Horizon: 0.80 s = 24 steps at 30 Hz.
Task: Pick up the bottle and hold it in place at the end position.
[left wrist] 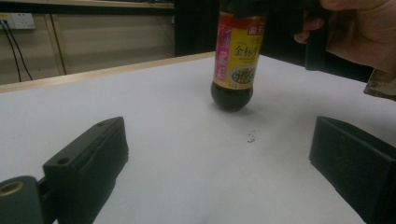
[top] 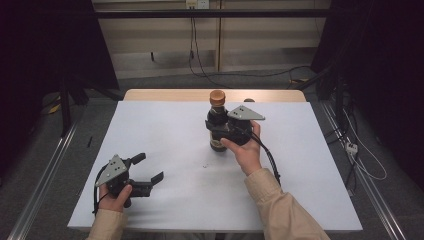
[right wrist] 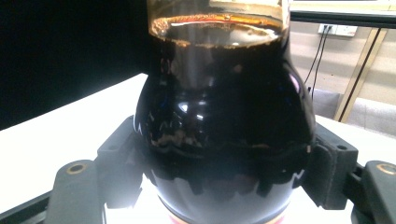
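Nearest the front edge of the white table (top: pixel 165 200), at its left corner, the left gripper (top: pixel 150 170) rested in the person's left hand (top: pixel 116 196) with its jaws spread wide and nothing between them. Its own view looked across bare tabletop, past a small dark speck (left wrist: pixel 251 137), toward the bottle. Farther in, right of the table's middle, the right hand (top: pixel 246 150) held the right gripper (top: pixel 220 131) against a dark sauce bottle (top: pixel 217 125). That gripper's jaws were clamped on the bottle's rounded body from both sides, the pads pressing the glass in the right gripper view. Dark liquid filled the bottle (right wrist: pixel 219 116) up to the shoulder. It stood upright with its base on the table, orange cap (top: pixel 217 97) near the far edge, and a colourful label (left wrist: pixel 237 56) faced the left gripper.
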Each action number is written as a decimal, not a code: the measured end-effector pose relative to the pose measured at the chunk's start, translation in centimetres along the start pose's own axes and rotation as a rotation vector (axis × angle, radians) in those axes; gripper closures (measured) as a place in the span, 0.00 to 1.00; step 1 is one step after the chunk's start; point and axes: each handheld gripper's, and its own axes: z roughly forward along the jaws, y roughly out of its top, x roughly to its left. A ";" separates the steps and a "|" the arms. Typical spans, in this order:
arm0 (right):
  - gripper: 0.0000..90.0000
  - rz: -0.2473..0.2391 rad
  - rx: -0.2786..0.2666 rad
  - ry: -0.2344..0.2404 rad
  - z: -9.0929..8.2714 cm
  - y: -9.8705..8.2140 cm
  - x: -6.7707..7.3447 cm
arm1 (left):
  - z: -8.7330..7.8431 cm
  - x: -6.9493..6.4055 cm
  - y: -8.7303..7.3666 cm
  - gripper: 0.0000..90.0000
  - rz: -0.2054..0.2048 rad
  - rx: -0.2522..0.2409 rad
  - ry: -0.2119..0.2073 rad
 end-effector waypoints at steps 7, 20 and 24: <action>0.29 0.002 0.013 -0.004 0.7 -0.4 0.0 | 0.0 0.1 0.0 0.05 0.003 0.001 -0.002; 0.28 -0.023 0.006 0.017 1.2 -0.5 0.5 | 0.0 0.0 0.0 0.05 -0.005 -0.005 -0.004; 0.28 0.003 0.007 0.015 1.2 -0.6 0.1 | 0.1 0.1 -0.1 0.05 -0.006 0.003 -0.007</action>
